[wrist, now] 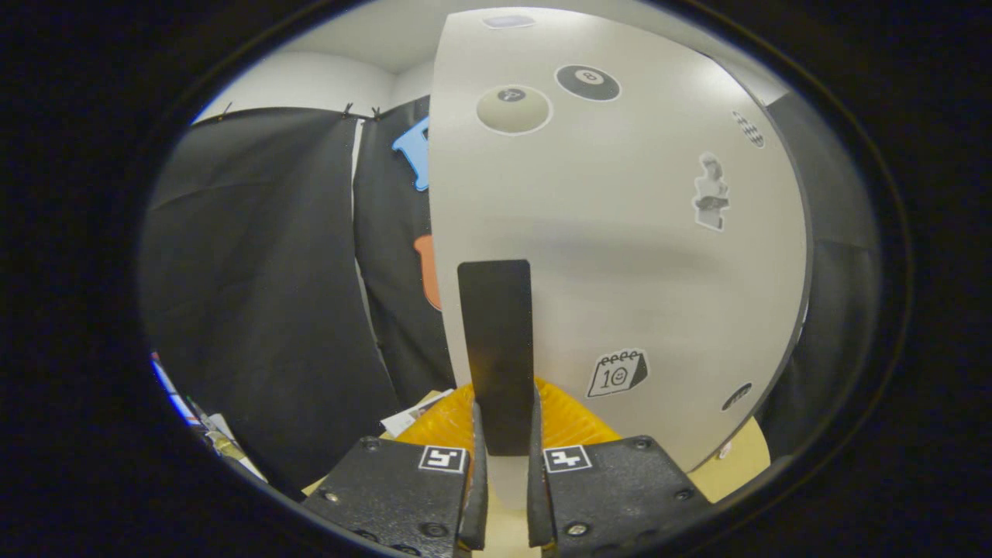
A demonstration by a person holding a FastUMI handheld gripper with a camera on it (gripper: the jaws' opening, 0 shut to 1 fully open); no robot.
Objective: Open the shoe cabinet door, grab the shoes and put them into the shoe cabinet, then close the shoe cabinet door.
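The white shoe cabinet door [620, 232] stands close in front of me, dotted with stickers. Its flat black handle [496, 341] runs upright near the door's left edge. My gripper [502, 434] is shut on the lower end of this handle, one finger on each side. The door's left edge [434, 232] stands free against the black booth wall, but how far the door is swung I cannot tell. The shoes and the cabinet's inside are hidden behind the door.
Black cloth walls [263, 294] hang to the left and beyond the door. A pale wooden surface [736, 465] shows below the door. Some papers and small items [217, 442] lie low at the left.
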